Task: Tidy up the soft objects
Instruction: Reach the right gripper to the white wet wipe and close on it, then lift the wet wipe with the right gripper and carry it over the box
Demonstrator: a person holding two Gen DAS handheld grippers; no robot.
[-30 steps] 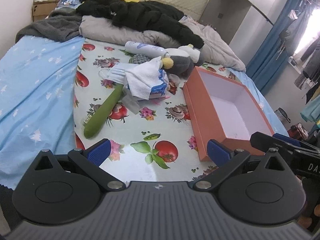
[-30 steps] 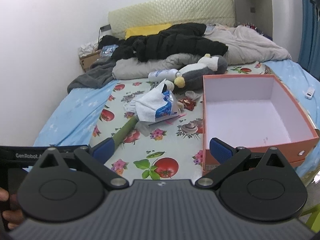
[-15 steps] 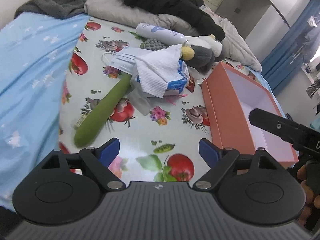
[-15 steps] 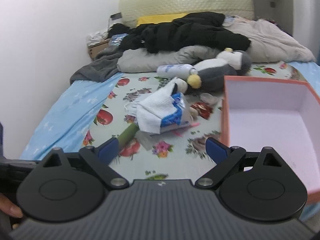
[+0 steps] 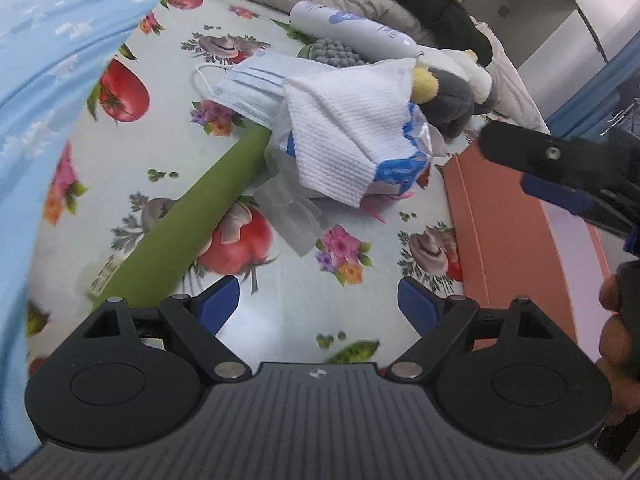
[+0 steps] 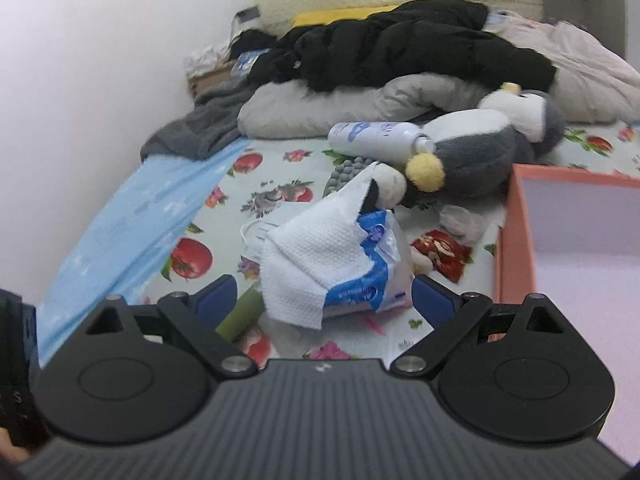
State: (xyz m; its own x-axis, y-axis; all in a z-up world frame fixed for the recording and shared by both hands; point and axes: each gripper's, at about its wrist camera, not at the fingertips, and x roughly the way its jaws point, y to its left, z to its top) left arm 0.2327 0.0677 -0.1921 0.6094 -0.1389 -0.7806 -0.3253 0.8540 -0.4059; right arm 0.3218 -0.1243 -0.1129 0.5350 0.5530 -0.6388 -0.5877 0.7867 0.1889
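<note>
Left gripper (image 5: pixel 319 303): jaws spread wide, nothing between them, poised above the fruit-print cloth (image 5: pixel 280 280). Ahead and to its left lies the green roll (image 5: pixel 192 224); straight ahead sits the white tissue pack (image 5: pixel 352 140), with a blue face mask (image 5: pixel 256 84) beyond it. Right gripper (image 6: pixel 324 300): jaws likewise released and empty, the tissue pack (image 6: pixel 320 264) just ahead between the fingertips' line. Penguin plush (image 6: pixel 472 160) lies farther ahead; the orange box (image 6: pixel 516 240) stands to its right.

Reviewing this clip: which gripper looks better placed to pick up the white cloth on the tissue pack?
Probably the right gripper: its open fingers frame the white cloth close ahead. The left gripper, also open, faces bare tablecloth, with the cloth farther off.
</note>
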